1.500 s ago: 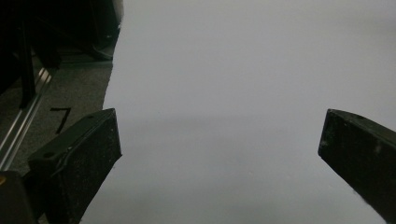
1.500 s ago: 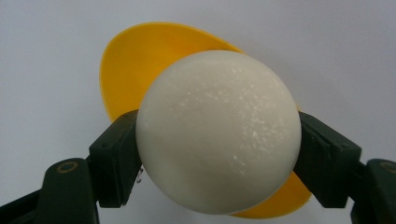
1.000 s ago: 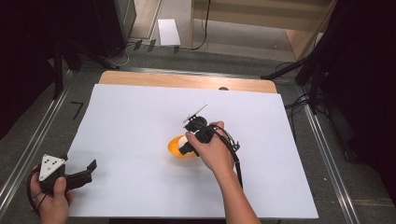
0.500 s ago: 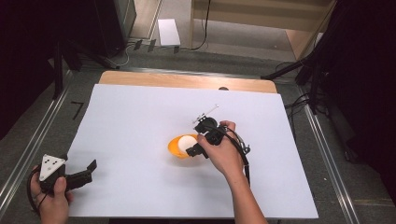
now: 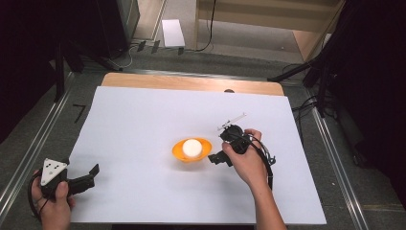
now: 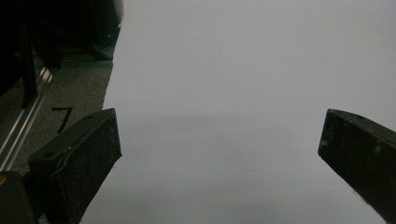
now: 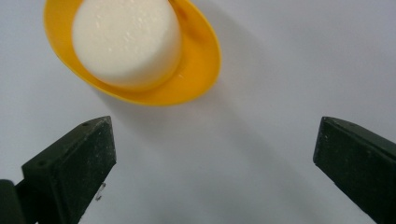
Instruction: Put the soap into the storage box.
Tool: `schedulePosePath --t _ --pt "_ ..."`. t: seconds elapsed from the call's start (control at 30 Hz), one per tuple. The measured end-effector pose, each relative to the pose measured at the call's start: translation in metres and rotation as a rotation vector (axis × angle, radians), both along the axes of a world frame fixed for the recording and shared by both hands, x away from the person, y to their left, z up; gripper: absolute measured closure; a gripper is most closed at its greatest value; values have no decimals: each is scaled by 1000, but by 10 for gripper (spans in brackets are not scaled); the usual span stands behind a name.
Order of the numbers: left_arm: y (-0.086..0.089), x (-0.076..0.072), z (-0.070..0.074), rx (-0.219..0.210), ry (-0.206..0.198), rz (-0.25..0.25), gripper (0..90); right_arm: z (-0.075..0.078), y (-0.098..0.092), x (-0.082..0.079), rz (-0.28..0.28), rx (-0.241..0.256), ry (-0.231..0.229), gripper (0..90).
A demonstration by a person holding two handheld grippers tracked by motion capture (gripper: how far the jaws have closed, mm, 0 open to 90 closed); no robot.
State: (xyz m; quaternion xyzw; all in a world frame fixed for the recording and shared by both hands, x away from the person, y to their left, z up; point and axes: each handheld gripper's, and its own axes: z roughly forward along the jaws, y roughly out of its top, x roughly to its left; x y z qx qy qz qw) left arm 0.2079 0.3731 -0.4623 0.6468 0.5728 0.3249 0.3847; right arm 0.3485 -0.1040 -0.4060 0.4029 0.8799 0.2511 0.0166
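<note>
An orange bowl (image 5: 183, 154) sits near the middle of the white sheet (image 5: 143, 124), with a white cylinder (image 5: 192, 147) standing in it. In the right gripper view the bowl (image 7: 196, 70) and cylinder (image 7: 126, 42) lie just beyond the jaws. My right gripper (image 5: 214, 158) is open, right of the bowl and clear of it, nothing between its fingers (image 7: 70, 168). My left gripper (image 5: 94, 170) rests open at the sheet's front left corner, its jaws over bare white paper (image 6: 224, 93).
The sheet covers a wooden table (image 5: 191, 82) with metal rails (image 5: 38, 143) on both sides. Cables (image 5: 306, 108) run along the floor at the right. A white box (image 5: 172, 32) lies on the floor beyond the table.
My right gripper has drawn back to the right from over the bowl, leaving the bowl with the white cylinder uncovered on the sheet. The left gripper has stayed put.
</note>
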Motion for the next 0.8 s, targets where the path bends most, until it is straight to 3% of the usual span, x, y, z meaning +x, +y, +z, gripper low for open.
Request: schedulePosePath --t 0.27,0.8 --pt "1 0 0 -8 -1 -10 0 -8 -18 -6 -31 16 19 0" --pt "0 -1 0 -8 -4 -9 0 -20 -66 -23 -92 41 -12 0"
